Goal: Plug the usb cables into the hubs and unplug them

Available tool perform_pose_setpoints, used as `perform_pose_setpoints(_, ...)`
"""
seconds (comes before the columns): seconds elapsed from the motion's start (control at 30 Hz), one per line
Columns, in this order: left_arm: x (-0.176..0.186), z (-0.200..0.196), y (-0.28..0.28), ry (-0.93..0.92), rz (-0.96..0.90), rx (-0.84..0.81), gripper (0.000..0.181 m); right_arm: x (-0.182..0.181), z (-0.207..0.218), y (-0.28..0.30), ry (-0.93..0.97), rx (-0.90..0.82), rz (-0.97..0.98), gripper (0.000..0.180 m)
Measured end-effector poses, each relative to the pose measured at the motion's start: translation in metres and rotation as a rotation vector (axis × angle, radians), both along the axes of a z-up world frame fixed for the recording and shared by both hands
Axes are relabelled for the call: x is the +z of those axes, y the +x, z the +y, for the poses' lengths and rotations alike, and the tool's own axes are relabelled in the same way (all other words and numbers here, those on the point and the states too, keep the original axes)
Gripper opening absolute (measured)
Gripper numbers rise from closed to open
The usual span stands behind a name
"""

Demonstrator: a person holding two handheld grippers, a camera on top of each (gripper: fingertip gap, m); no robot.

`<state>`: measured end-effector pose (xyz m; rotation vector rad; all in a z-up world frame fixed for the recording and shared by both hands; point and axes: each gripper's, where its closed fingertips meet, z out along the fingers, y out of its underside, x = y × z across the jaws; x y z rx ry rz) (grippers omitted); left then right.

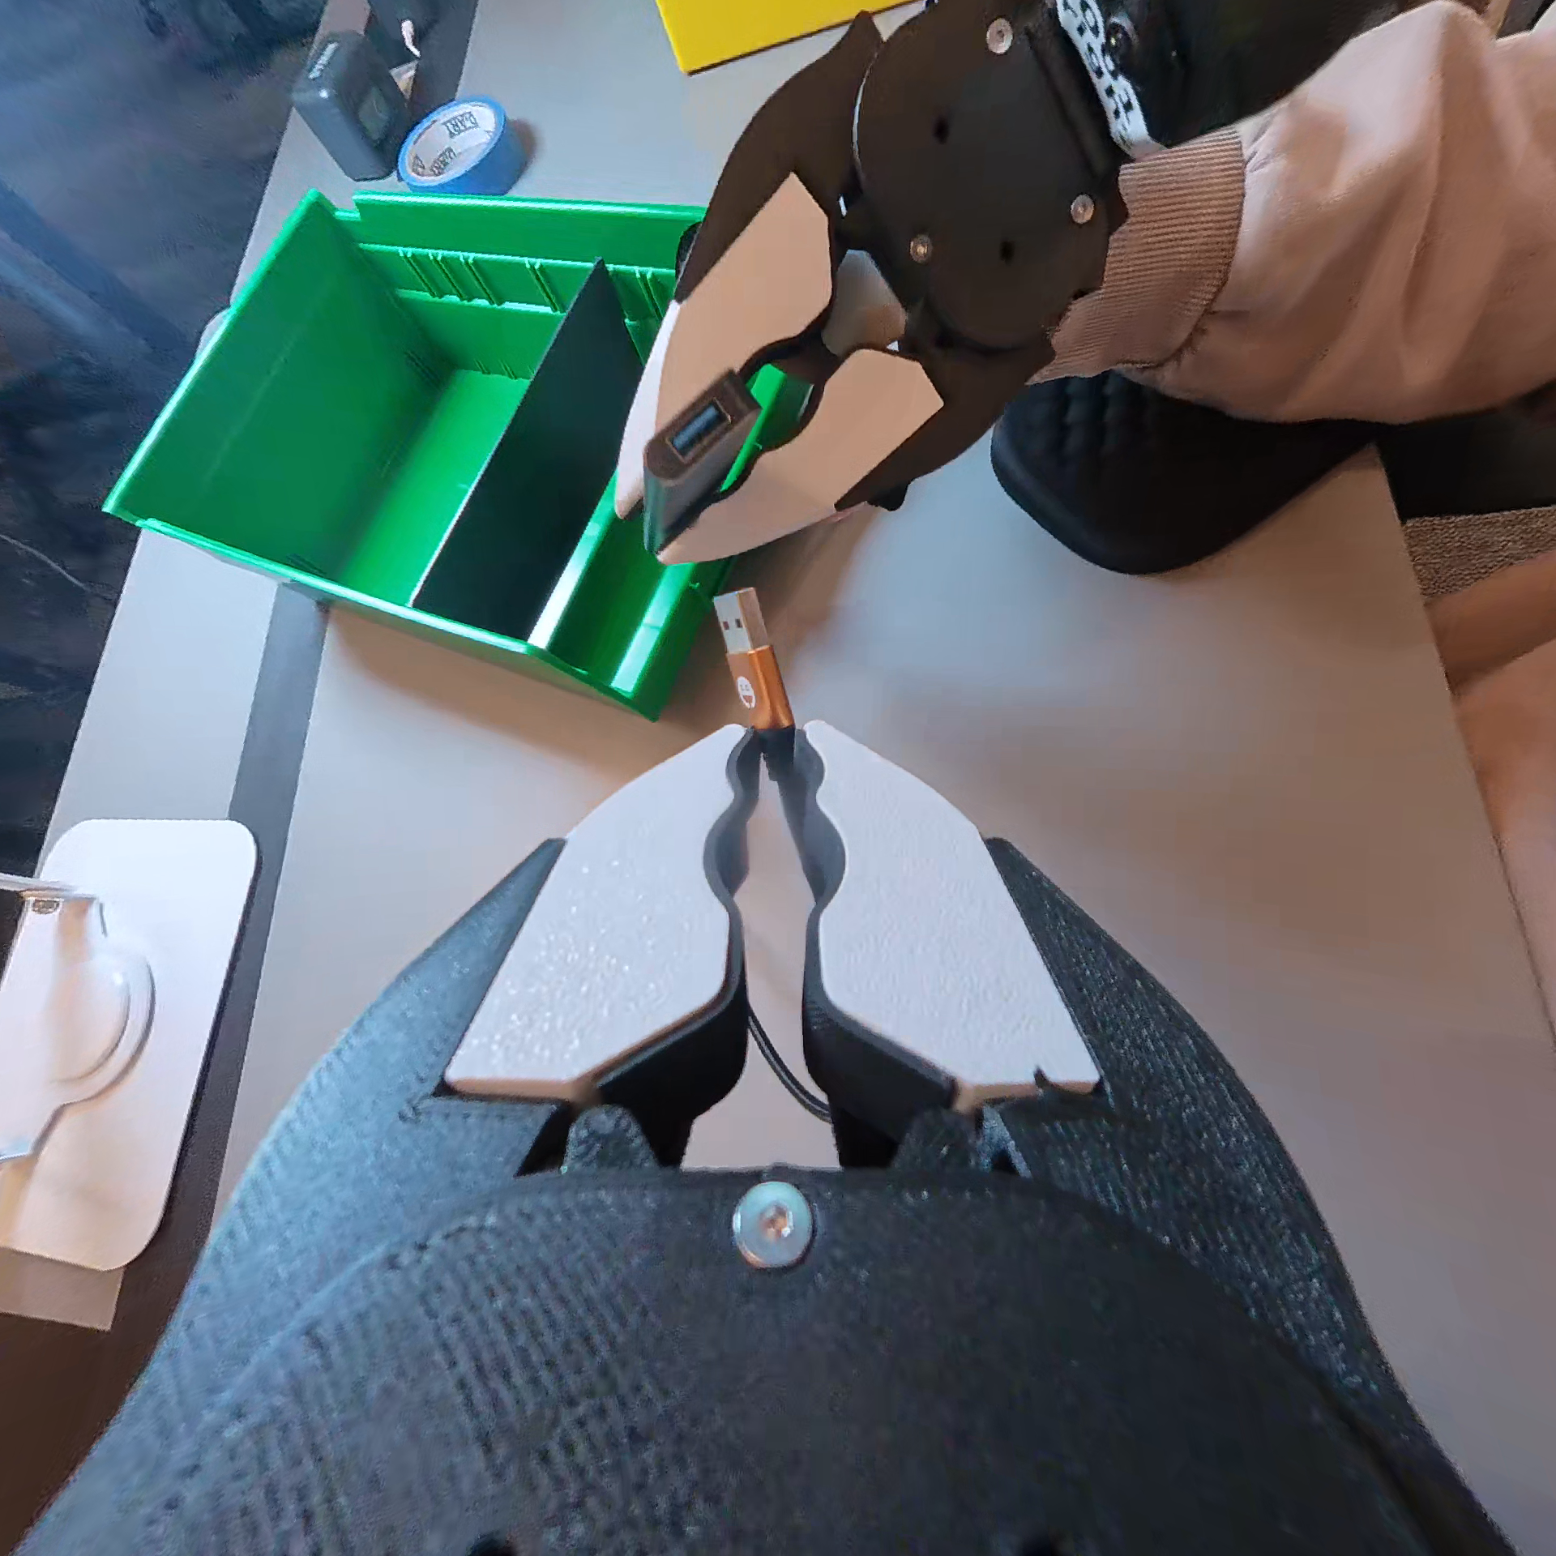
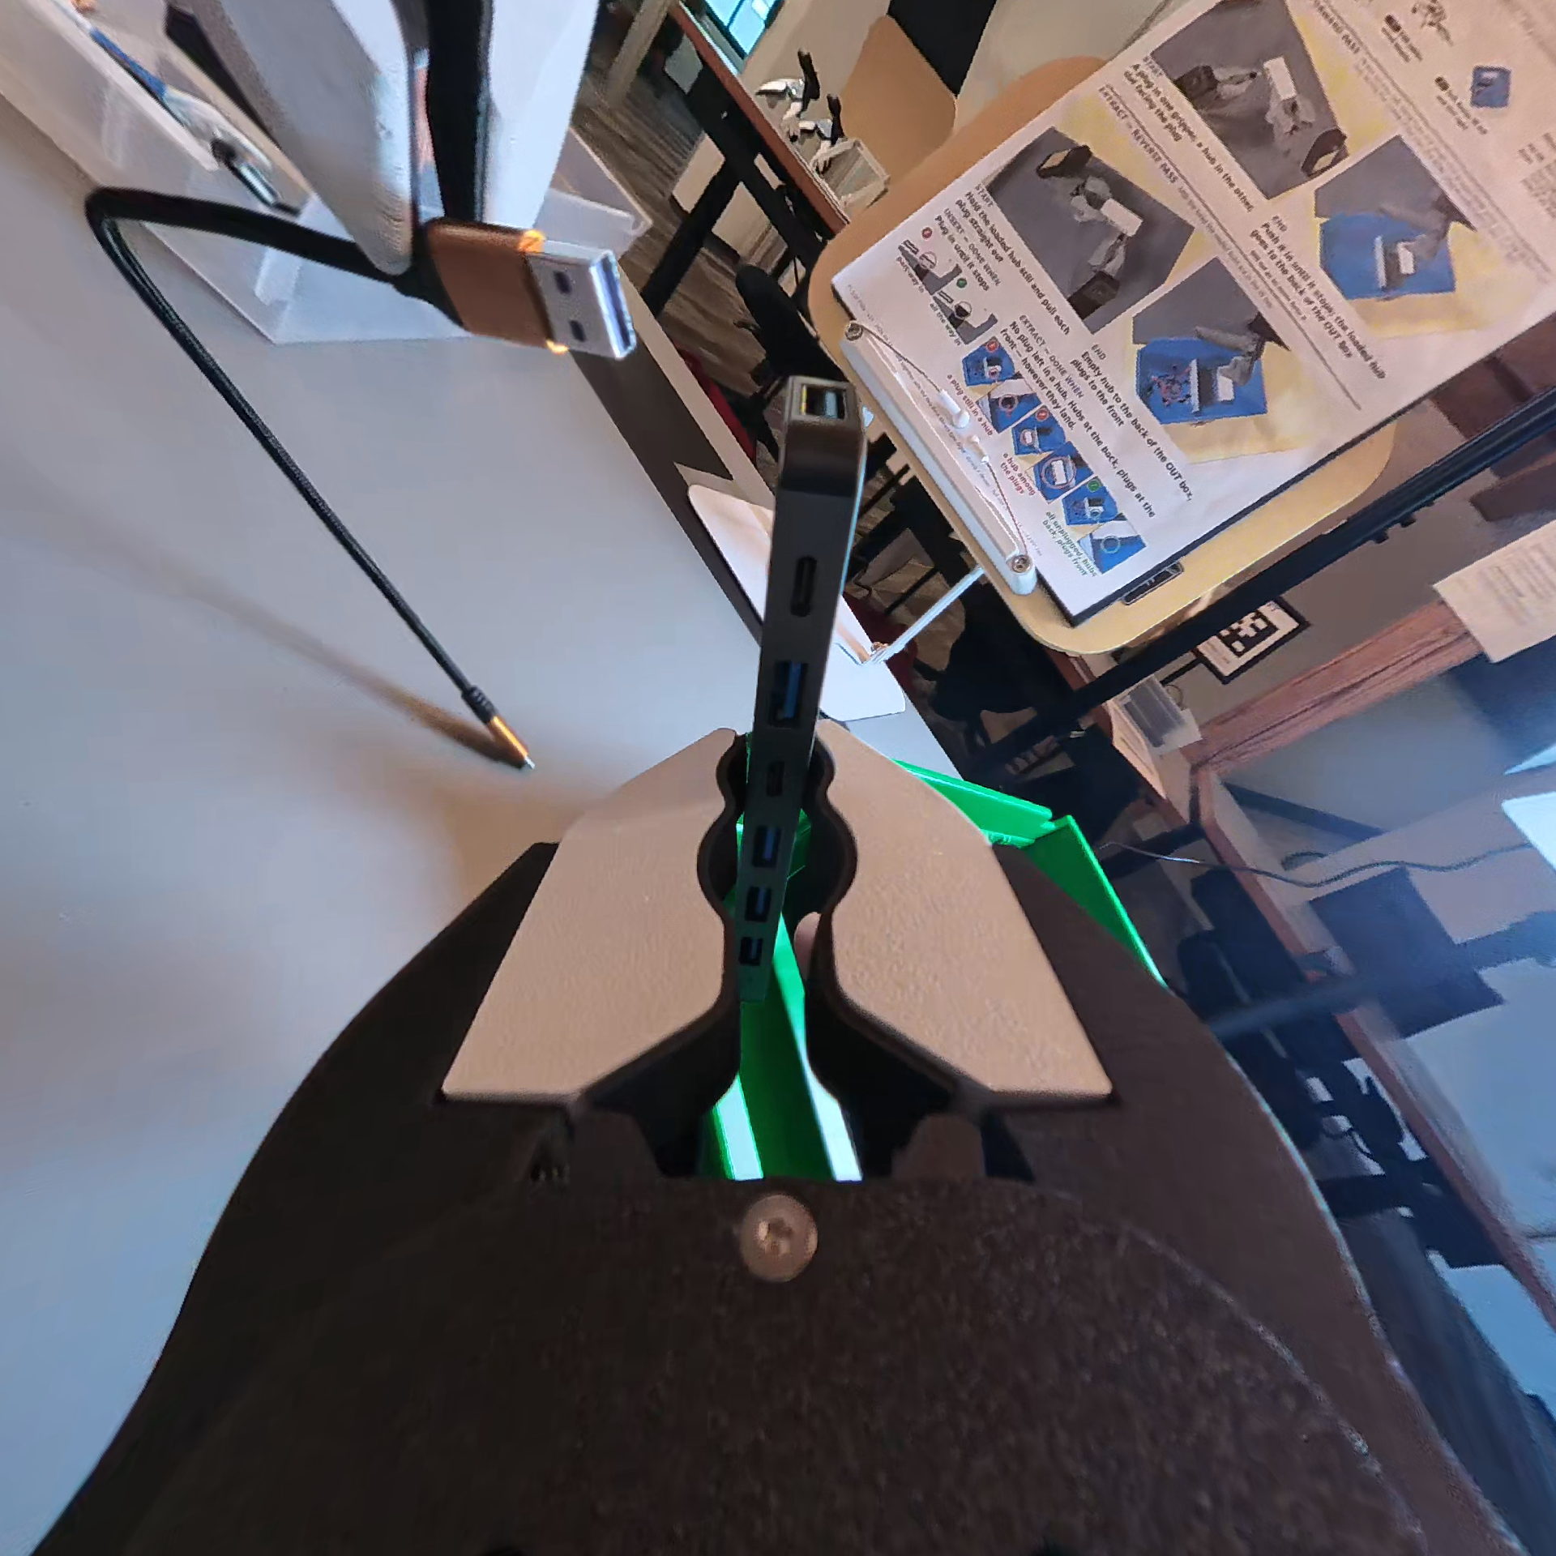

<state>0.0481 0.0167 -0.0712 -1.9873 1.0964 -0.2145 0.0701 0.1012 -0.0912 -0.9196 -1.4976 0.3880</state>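
My left gripper (image 1: 775, 731) is shut on a black USB cable just behind its orange plug (image 1: 758, 674), whose silver end points forward. My right gripper (image 2: 775, 745) is shut on a dark grey hub (image 2: 808, 581) with several ports along its edge. In the left wrist view the hub (image 1: 699, 455) is held by the right gripper (image 1: 674, 526) just beyond the plug, with its end port facing it across a small gap. In the right wrist view the plug (image 2: 539, 286) hangs to the upper left of the hub's end, and its cable (image 2: 295, 471) trails down to the table.
A green bin (image 1: 379, 438) with a dark divider stands on the table (image 1: 1095, 758) left of the hub, and shows under my right gripper (image 2: 1086, 892). Blue tape (image 1: 459, 143) and a dark device lie behind it. A white tray (image 1: 126, 968) sits left. An instruction sheet (image 2: 1179, 278) stands beyond. My right fingertips sit around 9 cm from my left ones.
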Motion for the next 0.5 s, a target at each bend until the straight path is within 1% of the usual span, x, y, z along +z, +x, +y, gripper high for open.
perform_pose_setpoints(0.3,-0.003,-0.006,-0.005,0.048,-0.002,-0.031,0.008,-0.015,-0.011,-0.01,0.224,-0.048,-0.11,0.012)
perform_pose_setpoints(0.5,-0.008,-0.007,-0.005,0.039,0.028,-0.026,0.008,-0.017,-0.011,-0.01,0.266,-0.064,-0.126,0.012)
